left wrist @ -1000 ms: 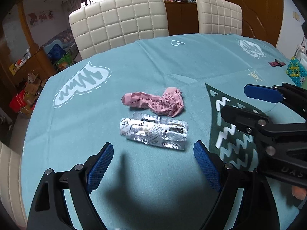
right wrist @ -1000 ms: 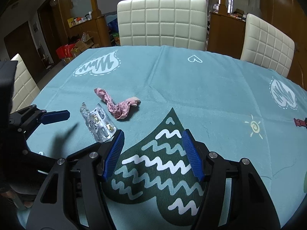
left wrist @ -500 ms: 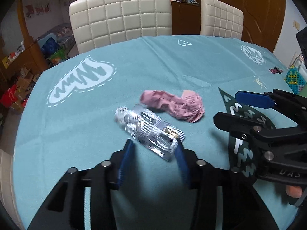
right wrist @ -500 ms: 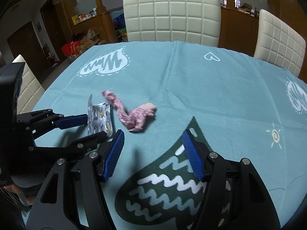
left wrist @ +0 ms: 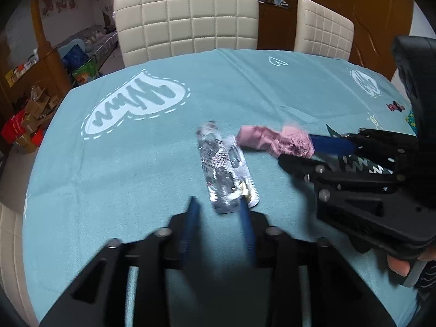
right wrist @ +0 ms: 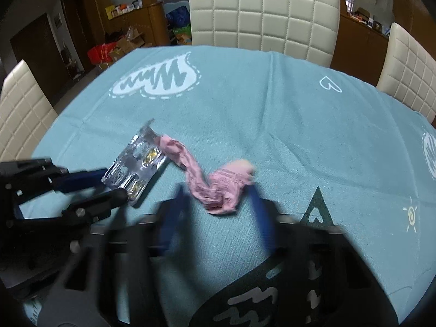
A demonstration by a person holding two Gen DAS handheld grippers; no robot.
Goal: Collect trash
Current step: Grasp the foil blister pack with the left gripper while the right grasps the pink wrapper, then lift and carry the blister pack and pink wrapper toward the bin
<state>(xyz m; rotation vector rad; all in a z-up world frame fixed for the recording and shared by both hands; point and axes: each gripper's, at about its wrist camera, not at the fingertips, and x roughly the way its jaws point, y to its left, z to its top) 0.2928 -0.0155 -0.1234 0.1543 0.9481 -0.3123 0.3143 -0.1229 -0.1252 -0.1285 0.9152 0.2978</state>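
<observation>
The left gripper (left wrist: 218, 204) has its fingers (left wrist: 190, 218) part spread with the near end of a silver blister pack (left wrist: 224, 167) reaching in between them, and its jaws have just been opening again after a squeeze; no pad is seen pressing on the foil, so the pack looks loose on the counter (left wrist: 122, 163), lying lengthwise away from the fingertips. The right gripper (right wrist: 218, 199) has just been closing its blurred blue fingers (right wrist: 259, 207) around the near end of a crumpled pink paper (right wrist: 215, 188); the smear hides whether the pads already bite. The likeliest failure on the left seems to be the flat pack sliding ahead of the fingertips or tipping on its edge, since it is thin, stiff and slick, with raised clear bubbles on one face and smooth foil on the other, and gives the pads only a narrow rim to catch. On the right the risk is a shallow pinch: the paper is a soft, twisted strip, bunched at the near end and trailing off toward the pack, so the fingers may grab only an outer fold and let it tear or unroll when lifted. The far end of the paper touches or overlaps the pack's far corner, so pulling one piece could drag the other. The two grippers also work close together, the tip of each showing beside the other's target, and a careless move could knock them together. The teal cloth over the counter is soft and lightly creased, and low fingertips could snag and ruck it.
</observation>
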